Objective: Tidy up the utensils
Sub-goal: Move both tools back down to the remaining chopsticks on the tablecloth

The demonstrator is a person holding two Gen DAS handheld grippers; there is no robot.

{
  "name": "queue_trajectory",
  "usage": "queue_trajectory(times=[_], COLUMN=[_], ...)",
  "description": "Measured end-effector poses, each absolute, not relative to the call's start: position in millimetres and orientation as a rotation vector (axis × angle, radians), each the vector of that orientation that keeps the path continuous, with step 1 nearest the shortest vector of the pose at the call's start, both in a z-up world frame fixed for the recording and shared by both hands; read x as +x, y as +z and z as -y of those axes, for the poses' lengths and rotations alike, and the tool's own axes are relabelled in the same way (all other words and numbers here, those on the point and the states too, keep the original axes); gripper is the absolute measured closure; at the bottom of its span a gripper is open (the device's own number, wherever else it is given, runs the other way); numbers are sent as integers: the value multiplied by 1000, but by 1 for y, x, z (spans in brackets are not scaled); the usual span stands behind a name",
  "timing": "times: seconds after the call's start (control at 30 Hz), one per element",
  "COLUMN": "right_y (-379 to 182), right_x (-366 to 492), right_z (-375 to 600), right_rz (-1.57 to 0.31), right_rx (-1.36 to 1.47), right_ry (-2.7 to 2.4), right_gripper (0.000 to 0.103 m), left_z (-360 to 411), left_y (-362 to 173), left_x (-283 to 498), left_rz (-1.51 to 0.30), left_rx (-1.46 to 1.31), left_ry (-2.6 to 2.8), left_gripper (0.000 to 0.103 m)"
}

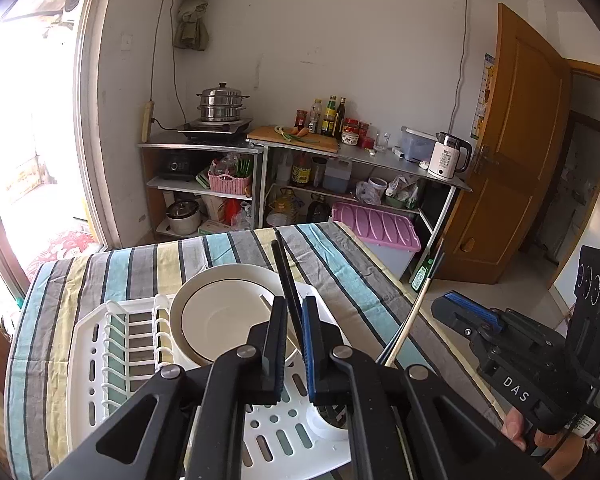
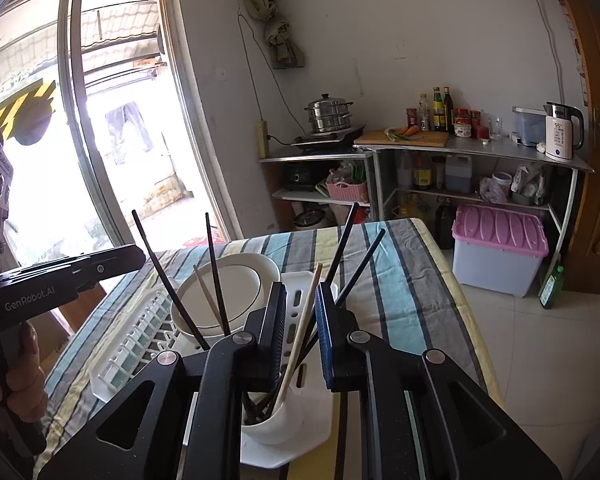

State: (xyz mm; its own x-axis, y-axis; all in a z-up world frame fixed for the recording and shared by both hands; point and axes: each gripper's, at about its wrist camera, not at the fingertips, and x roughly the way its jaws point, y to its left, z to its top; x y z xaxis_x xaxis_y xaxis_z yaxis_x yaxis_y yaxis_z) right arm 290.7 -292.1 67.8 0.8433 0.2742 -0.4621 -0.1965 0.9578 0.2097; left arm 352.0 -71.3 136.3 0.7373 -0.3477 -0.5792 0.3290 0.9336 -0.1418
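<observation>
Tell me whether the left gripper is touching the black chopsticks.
Touching. In the left wrist view, the left gripper has its two fingers closed tight on the black chopsticks, which stick out upward from between the pads with no gap.

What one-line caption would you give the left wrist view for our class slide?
Left gripper clamps black chopsticks above a white plate in the dish rack on a striped tablecloth.

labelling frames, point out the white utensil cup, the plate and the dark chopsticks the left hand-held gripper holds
white utensil cup (image 2: 278, 420), right wrist view, front wall
plate (image 1: 216, 320), left wrist view, centre
dark chopsticks (image 1: 285, 270), left wrist view, shaft above fingers
</observation>
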Motion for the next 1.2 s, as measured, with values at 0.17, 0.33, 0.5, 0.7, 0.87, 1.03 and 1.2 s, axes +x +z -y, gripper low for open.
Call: queue_trajectory(times=[0.17,0.33,0.5,0.7,0.87,1.03,1.2], right_y=[73,73,66,55,44,34,27], right_x=[260,218,178,138,111,93,87], right_z=[292,291,288,283,281,279,274], right_rz=[-495,-480,-482,-499,-518,-540,-560], right_rx=[133,120,122,121,109,115,101], right_ry=[248,264,284,305,310,315,325], right_gripper=[87,87,87,87,87,87,87], left_z=[59,45,30,17,9,6,5], left_y=[138,136,124,104,85,72,65], left_x=[317,265,215,166,134,113,106], left_rz=[-615,-582,-578,-596,-620,-641,-658], left_rx=[-29,-22,-24,-32,-29,-34,-44], left_ry=[-361,-345,-342,-331,-322,-325,-328], left_gripper=[96,96,96,96,96,96,96])
